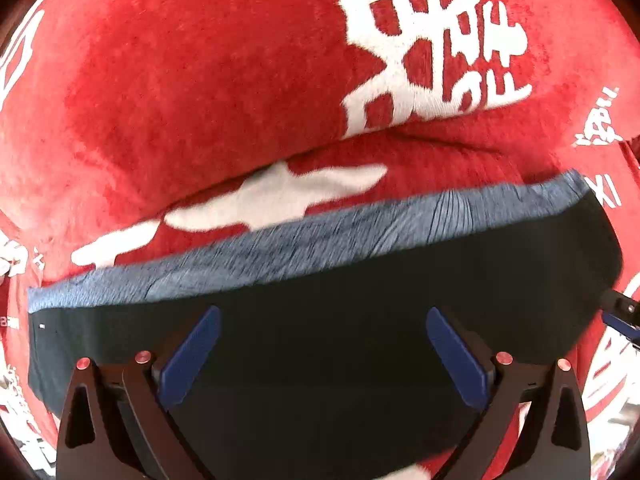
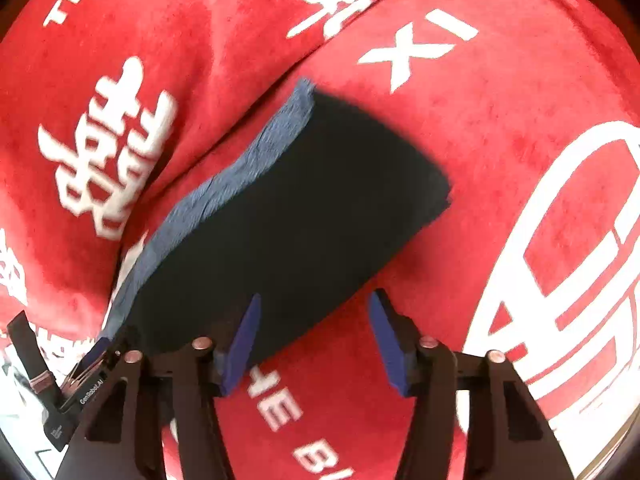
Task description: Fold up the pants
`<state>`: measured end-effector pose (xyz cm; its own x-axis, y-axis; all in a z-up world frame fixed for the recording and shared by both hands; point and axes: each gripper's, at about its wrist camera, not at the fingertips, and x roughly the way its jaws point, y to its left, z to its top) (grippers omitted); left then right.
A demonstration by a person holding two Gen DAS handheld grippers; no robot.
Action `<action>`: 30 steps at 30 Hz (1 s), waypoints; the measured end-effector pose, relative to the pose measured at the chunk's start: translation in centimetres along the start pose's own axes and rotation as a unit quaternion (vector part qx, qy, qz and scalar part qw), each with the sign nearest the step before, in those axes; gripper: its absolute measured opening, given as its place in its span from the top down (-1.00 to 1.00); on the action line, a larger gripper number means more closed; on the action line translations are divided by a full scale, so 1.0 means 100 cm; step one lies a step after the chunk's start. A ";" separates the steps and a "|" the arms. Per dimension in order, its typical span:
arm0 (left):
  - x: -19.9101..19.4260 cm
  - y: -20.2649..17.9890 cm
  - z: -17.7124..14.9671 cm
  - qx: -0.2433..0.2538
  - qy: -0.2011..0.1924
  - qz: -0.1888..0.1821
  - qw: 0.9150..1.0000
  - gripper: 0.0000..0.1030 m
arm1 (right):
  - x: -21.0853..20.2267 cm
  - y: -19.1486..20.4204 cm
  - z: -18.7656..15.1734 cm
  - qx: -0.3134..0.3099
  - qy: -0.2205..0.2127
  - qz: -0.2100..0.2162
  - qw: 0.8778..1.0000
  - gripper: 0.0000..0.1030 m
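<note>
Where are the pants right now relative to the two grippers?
The pants lie folded on the red blanket, directly under the open left gripper and just left of the open right gripper.

You have one pair of dark pants (image 2: 288, 208) folded into a single bundle, one red cloth (image 2: 480, 152) with white lettering beneath it, and two tools: left tool (image 1: 323, 312), right tool (image 2: 314, 298).
</note>
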<state>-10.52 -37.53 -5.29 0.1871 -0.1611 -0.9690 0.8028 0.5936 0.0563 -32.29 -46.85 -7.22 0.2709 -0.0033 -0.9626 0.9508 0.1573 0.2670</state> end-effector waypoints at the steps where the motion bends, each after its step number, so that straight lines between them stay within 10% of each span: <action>1: 0.003 -0.004 0.006 -0.002 0.000 0.003 1.000 -1.00 | -0.001 0.001 0.005 -0.007 -0.009 0.004 1.000 0.00; 9: 0.038 -0.028 0.036 0.007 0.015 0.026 1.000 -1.00 | 0.015 -0.004 0.037 -0.042 -0.030 -0.019 0.998 0.12; 17: 0.026 -0.025 0.024 0.029 0.025 0.027 0.999 -1.00 | 0.004 -0.032 0.007 0.048 -0.003 0.087 0.995 -0.10; 30: 0.025 -0.035 0.012 0.032 0.024 0.028 0.999 -1.00 | 0.034 -0.050 -0.027 0.104 0.040 0.132 0.985 -0.12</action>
<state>-12.17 -41.02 -7.66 0.2064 -0.0906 -0.9743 0.8270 0.5483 0.1242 -36.54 -44.97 -11.94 0.5074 0.0901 -0.8570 0.8616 -0.0637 0.5035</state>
